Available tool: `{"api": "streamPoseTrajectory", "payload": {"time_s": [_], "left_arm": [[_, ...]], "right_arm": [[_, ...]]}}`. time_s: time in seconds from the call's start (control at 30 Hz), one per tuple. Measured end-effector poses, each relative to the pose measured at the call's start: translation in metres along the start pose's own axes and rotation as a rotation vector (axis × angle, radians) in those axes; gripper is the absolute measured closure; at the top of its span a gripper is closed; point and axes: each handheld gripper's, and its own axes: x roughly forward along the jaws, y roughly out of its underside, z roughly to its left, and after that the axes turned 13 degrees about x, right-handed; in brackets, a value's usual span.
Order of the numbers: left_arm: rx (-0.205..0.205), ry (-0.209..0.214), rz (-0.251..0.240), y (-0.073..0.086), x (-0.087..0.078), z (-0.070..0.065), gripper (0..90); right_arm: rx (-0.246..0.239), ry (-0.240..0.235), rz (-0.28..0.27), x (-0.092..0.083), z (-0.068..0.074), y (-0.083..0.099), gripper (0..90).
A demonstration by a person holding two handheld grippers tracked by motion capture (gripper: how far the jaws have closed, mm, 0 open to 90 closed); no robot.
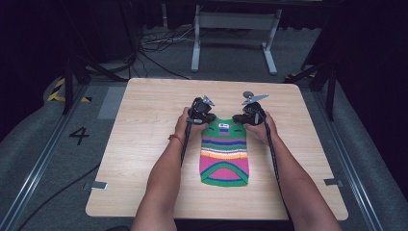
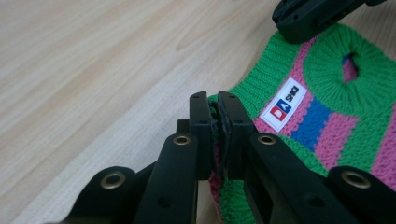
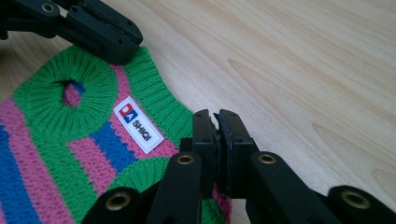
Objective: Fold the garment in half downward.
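The knitted garment [image 1: 224,154] lies flat on the table [image 1: 144,144], stretching from my two hand-held grippers back toward me between my forearms. My left hand-held gripper [image 2: 214,105] sits at its far left corner and my right hand-held gripper [image 3: 216,122] at its far right corner, each with the garment's edge between its jaws. The sewn-on label [image 2: 283,107] lies between the two, just inward of each, and the table runs on ahead of both and to either side.
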Motion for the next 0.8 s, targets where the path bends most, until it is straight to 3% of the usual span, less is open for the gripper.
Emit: {"api": "streamPoseTrajectory", "payload": {"time_s": [0.27, 0.43, 0.8], "left_arm": [[0.017, -0.038, -0.045, -0.010, -0.013, 0.000, 85.4], [0.065, -0.054, -0.032, -0.016, -0.023, -0.004, 85.5], [0.132, -0.039, -0.052, -0.011, -0.048, -0.017, 85.5]], "right_arm": [[-0.024, 0.002, -0.052, -0.017, 0.001, -0.009, 87.0], [-0.034, -0.015, -0.076, -0.025, 0.004, -0.012, 87.0], [-0.109, -0.085, -0.102, -0.044, 0.019, -0.005, 87.0]]}}
